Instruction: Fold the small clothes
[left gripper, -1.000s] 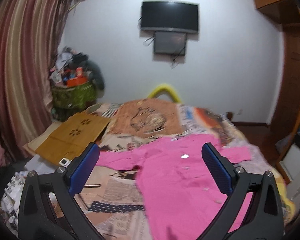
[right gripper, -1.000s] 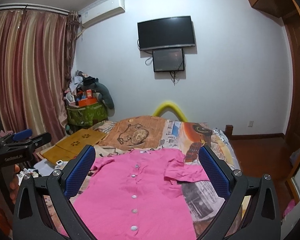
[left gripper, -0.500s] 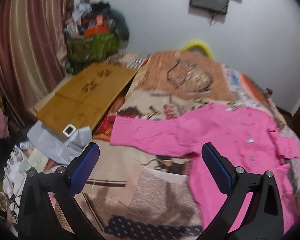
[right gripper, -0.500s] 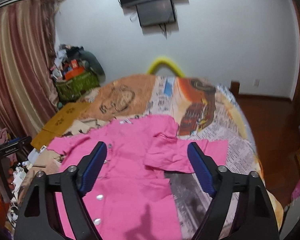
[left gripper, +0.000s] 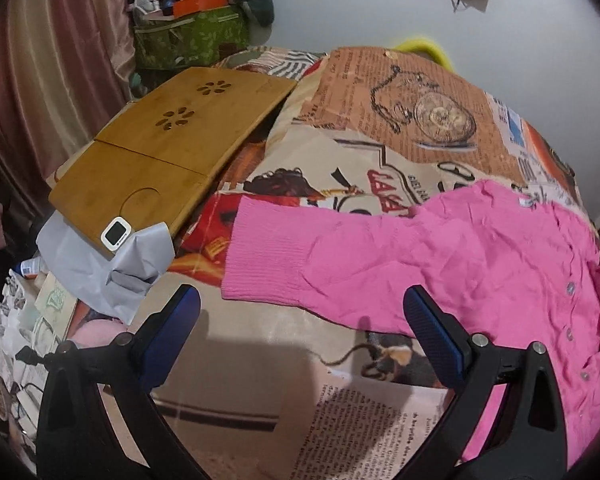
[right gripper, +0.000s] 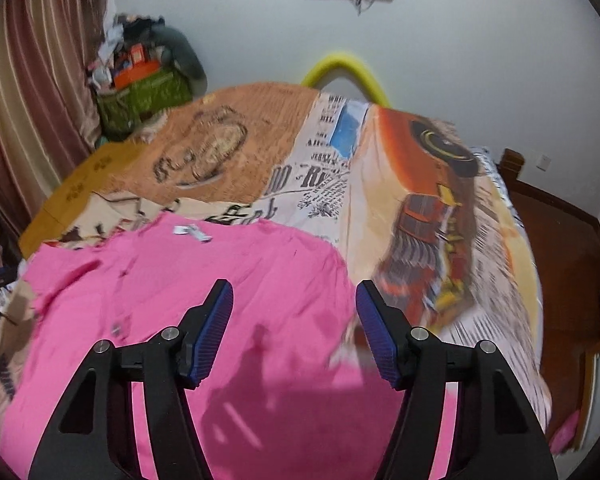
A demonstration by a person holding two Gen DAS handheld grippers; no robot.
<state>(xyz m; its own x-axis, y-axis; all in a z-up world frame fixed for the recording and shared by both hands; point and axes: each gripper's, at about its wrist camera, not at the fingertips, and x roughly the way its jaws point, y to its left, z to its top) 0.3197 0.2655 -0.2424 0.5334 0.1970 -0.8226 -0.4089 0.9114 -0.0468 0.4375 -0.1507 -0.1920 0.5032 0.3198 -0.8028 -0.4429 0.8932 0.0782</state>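
Note:
A pink buttoned cardigan (left gripper: 480, 264) lies face up on the bed (left gripper: 260, 360). Its left sleeve with a ribbed cuff (left gripper: 260, 264) stretches out toward the bed's left side. My left gripper (left gripper: 300, 320) is open and empty, low over the bed just in front of that cuff. In the right wrist view the cardigan (right gripper: 240, 280) fills the lower left. My right gripper (right gripper: 294, 320) is open and empty, with its jaws partly narrowed, over the garment's right side. The right sleeve is blurred there.
The bed has a printed patchwork cover (right gripper: 420, 200). A bamboo lap table (left gripper: 168, 140) with a small white timer (left gripper: 115, 233) and grey paper (left gripper: 112, 264) lies at the bed's left edge. A cluttered green bin (left gripper: 192, 36) stands by the curtain. Wooden floor (right gripper: 560, 248) lies right.
Both grippers have come down and forward toward the bed. The left one swung left to the sleeve cuff. The right one's jaws have narrowed over the cardigan's right side.

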